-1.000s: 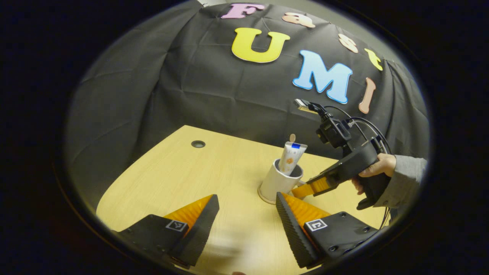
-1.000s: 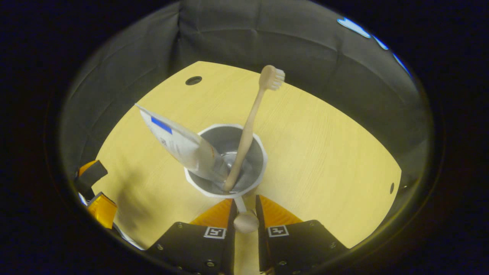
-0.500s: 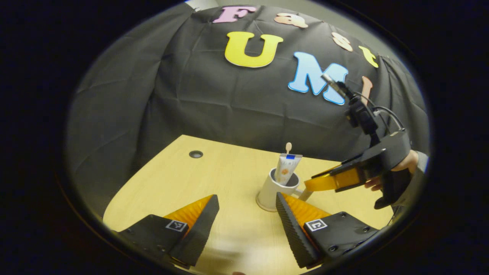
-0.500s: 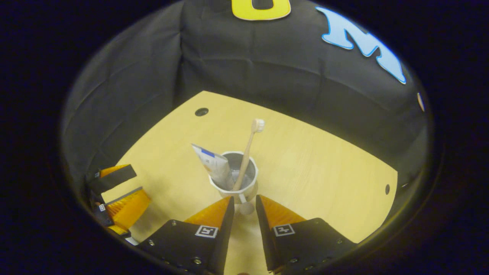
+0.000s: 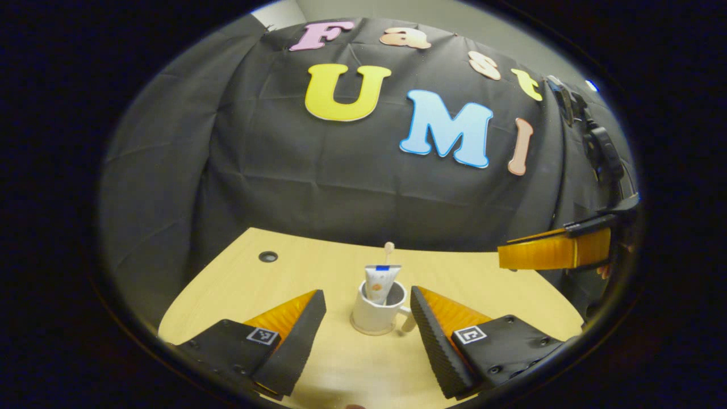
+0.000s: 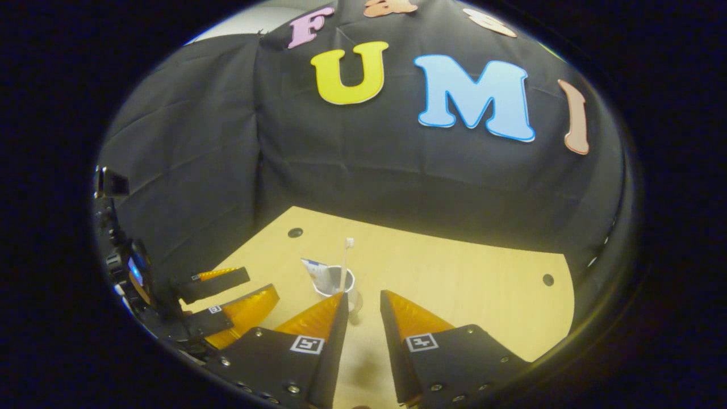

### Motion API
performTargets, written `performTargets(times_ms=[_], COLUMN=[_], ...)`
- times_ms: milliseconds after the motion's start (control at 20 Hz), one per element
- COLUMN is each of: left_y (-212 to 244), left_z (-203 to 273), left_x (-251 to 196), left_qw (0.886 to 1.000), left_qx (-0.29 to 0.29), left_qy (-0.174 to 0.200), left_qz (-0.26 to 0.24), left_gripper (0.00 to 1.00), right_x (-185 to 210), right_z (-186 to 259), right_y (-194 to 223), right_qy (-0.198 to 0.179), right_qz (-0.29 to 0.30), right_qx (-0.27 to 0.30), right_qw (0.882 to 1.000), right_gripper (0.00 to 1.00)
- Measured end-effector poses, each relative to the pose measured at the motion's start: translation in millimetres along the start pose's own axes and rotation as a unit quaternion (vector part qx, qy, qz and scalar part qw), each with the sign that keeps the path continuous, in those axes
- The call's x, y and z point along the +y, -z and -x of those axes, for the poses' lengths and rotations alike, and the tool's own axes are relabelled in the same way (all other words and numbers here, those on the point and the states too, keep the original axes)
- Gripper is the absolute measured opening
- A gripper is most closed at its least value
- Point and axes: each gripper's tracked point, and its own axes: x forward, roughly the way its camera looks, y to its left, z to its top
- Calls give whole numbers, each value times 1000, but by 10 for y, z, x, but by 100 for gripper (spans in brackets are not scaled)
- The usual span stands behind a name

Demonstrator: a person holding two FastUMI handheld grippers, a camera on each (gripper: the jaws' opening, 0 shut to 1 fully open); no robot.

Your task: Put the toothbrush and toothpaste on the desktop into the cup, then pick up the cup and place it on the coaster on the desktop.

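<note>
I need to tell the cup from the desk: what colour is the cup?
White, clearest in the left gripper view: the cup stands out against the light wooden desk.

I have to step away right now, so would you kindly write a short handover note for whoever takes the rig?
Left tool: open, holding nothing, short of the cup.
Right tool: a narrow gap between its fingers, nothing gripped, also short of the cup.
The cup stands upright on the desktop on a coaster, handle free.
Toothpaste and toothbrush stand inside it.
Done: loading and, apparently, placement.
Left: nothing obvious; just check the seating.
</note>
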Motion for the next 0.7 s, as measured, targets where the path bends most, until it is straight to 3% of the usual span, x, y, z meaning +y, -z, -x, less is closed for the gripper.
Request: performTargets(times_ms=[150,300,700], left_y=[-179,-314,-502], left_z=[17,103,518], left_x=[-244,-468,-705], left_qw=[1000,999,998], left_qx=[-15,-28,-55], left_qy=[11,19,13], left_qz=[-7,-22,-22], left_gripper=[92,96,96], right_x=[-248,-373,-603], right_z=[312,528,870], right_y=[33,30,84], right_qy=[45,77,127], right_qz=[4,-14,24], right_qx=[-28,-79,-179], right_qw=[999,994,975], right_gripper=[37,39,37])
